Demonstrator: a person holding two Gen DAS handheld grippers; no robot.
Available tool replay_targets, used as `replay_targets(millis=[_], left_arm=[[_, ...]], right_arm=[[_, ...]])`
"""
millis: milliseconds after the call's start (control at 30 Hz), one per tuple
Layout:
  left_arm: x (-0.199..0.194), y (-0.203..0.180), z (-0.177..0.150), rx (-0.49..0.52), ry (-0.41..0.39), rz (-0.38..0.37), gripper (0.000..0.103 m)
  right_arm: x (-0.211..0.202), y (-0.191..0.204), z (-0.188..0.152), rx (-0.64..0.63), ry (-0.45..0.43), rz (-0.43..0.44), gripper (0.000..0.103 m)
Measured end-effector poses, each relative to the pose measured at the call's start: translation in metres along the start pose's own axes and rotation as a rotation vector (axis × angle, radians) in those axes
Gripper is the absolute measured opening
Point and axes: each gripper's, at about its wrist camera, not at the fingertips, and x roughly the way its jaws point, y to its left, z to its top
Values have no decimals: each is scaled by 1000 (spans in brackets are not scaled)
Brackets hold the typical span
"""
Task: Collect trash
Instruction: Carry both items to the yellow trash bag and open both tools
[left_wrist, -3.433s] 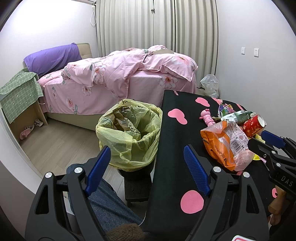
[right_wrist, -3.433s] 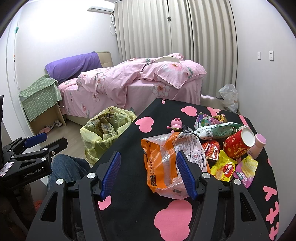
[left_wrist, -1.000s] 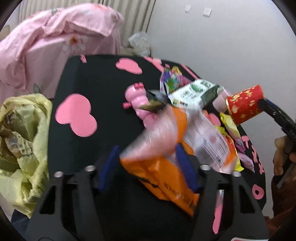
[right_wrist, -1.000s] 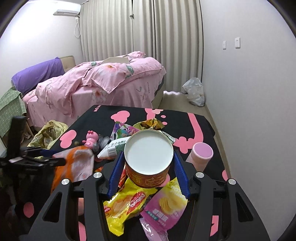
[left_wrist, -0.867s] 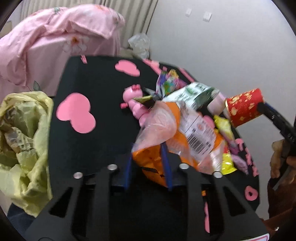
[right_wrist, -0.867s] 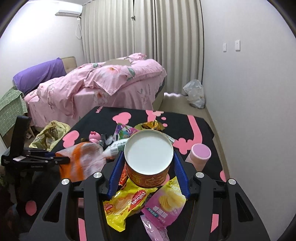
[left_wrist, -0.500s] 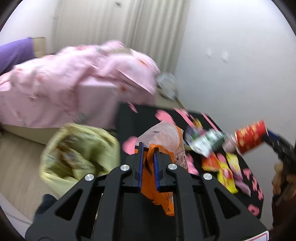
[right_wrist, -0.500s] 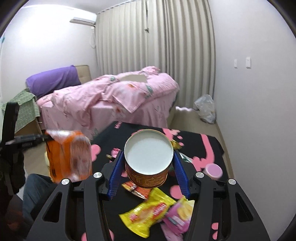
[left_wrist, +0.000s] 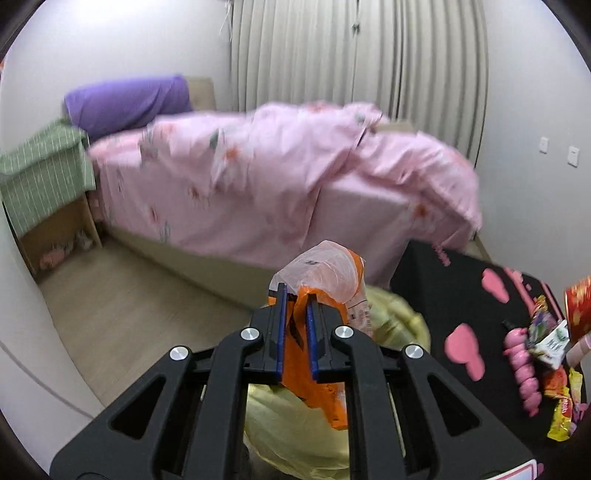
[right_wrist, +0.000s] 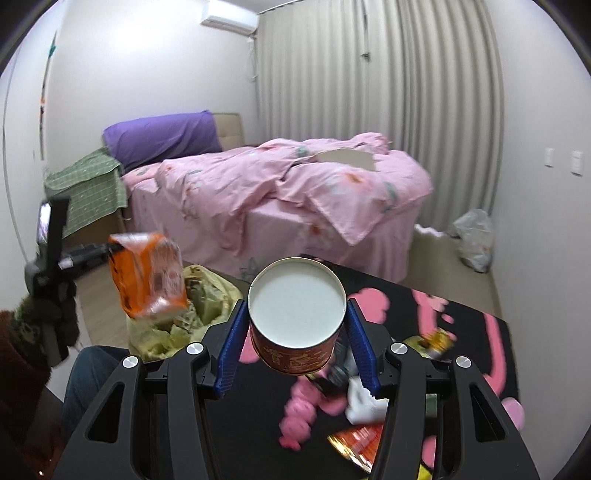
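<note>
My left gripper (left_wrist: 295, 295) is shut on an orange plastic snack bag (left_wrist: 325, 369) and holds it in the air above the yellow-lined trash bin (left_wrist: 295, 424). The right wrist view shows the same orange bag (right_wrist: 147, 273) hanging over the bin (right_wrist: 207, 295). My right gripper (right_wrist: 295, 314) is shut on a red paper cup (right_wrist: 295, 325) with its white bottom toward the camera, held above the black table (right_wrist: 461, 332). Several snack wrappers (left_wrist: 561, 406) and a pink toy (left_wrist: 521, 369) lie on the table.
A bed with a pink duvet (left_wrist: 277, 184) stands behind the bin. A green-covered shelf (left_wrist: 37, 177) is at the left. A white plastic bag (right_wrist: 474, 240) lies on the floor by the curtain. A person's knee in jeans (right_wrist: 92, 387) is beside the bin.
My left gripper closed on the orange bag, lifted it off the table and swung it left over the bin. My right gripper lifted the red cup higher.
</note>
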Motion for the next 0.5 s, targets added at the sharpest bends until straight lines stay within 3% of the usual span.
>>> replay_targets(millis=[233, 367, 500], left_arm=[[78, -17, -63, 69, 295, -82, 7], [71, -16, -73, 48, 305, -113, 7], [65, -4, -73, 22, 304, -110, 7]], right_arm=[[110, 43, 27, -54, 124, 224, 50], [166, 73, 30, -91, 222, 317, 50], [232, 108, 22, -123, 377, 396, 50]])
